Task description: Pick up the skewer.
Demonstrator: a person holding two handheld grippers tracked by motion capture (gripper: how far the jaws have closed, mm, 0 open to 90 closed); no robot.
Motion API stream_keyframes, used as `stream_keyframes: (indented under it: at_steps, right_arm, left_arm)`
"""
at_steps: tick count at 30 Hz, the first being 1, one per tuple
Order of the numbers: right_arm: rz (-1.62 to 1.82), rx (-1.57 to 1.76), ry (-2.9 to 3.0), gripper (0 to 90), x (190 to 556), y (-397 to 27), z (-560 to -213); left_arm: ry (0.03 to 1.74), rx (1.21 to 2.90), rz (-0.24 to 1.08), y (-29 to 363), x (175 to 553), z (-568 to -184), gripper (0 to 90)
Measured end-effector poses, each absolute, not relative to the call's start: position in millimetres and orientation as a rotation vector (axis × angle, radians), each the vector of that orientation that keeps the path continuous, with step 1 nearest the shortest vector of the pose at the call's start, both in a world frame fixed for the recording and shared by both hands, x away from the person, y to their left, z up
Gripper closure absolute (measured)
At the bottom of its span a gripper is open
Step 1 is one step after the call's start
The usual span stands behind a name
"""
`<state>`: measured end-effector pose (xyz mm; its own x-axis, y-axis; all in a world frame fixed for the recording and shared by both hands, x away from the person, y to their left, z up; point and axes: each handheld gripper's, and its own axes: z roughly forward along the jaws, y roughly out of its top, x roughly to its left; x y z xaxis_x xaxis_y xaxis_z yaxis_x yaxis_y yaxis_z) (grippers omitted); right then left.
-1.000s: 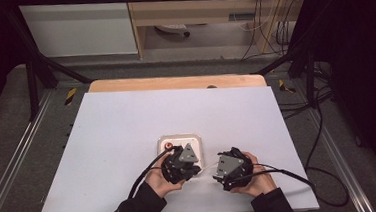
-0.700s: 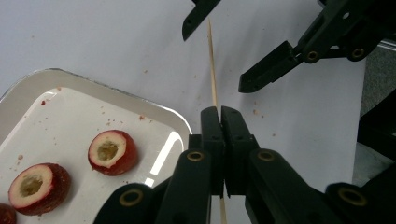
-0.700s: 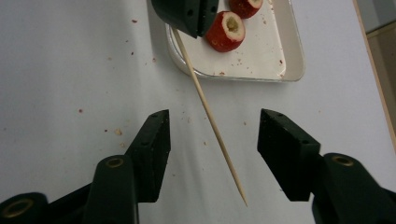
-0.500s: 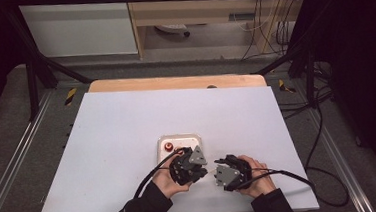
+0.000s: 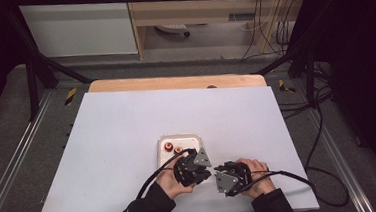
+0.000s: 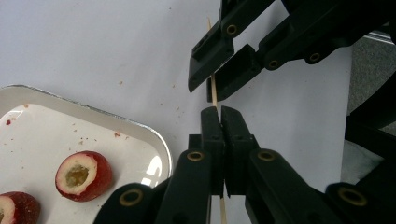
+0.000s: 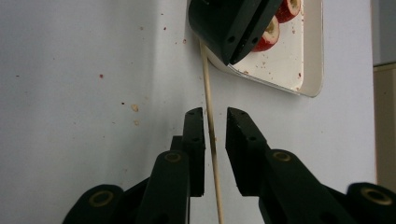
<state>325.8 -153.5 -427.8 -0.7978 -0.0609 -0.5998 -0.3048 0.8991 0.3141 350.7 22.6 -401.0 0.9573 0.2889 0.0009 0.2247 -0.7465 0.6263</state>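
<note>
A thin wooden skewer (image 6: 214, 95) runs between the two grippers, just above the table. My left gripper (image 6: 218, 109) is shut on one part of it, at the tray's near right corner (image 5: 192, 166). My right gripper (image 7: 215, 114) faces it tip to tip (image 5: 228, 177). It stands open, with the skewer (image 7: 208, 84) passing between its jaws close to the left one. The white tray (image 6: 140, 128) holds two cored red fruit pieces (image 6: 84, 175), which appear in the high view as small red spots (image 5: 169, 146).
The tray (image 5: 178, 139) sits in the near middle of the white tabletop (image 5: 118, 141). Small crumbs (image 7: 134, 108) dot the surface around the grippers. A wooden strip (image 5: 174, 82) borders the far edge, and cables (image 5: 291, 176) trail off to the right.
The left gripper has drawn back off the tray toward the person and edged right, so more of the tray shows. The right gripper has shifted slightly nearer the table's front edge.
</note>
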Motion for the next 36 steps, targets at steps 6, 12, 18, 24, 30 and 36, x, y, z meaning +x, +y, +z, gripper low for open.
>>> stream_keyframes:
  at_steps: [6,12,18,24,30,36]
  right_arm:
    - [0.525,-0.276,2.452,84.0,326,-154,-428]
    - [0.497,-0.306,2.449,87.7,325,-153,-428]
    - [0.452,-0.35,2.44,88.7,323,-151,-427]
    - [0.427,-0.358,2.441,88.7,323,-149,-425]
    - [0.369,-0.402,2.425,88.6,324,-143,-424]
    - [0.324,-0.427,2.424,88.6,323,-139,-425]
  left_arm:
    - [0.363,2.446,0.123,25,352,-402,88.5]
    - [0.366,2.444,0.122,25,353,-402,88.5]
    - [0.375,2.451,0.115,26,355,-402,87.6]
    - [0.406,2.507,0.112,31,358,-397,80.1]
    - [0.395,2.608,0.055,29,360,-400,83.9]
    - [0.384,2.652,0.069,24,359,-404,87.4]
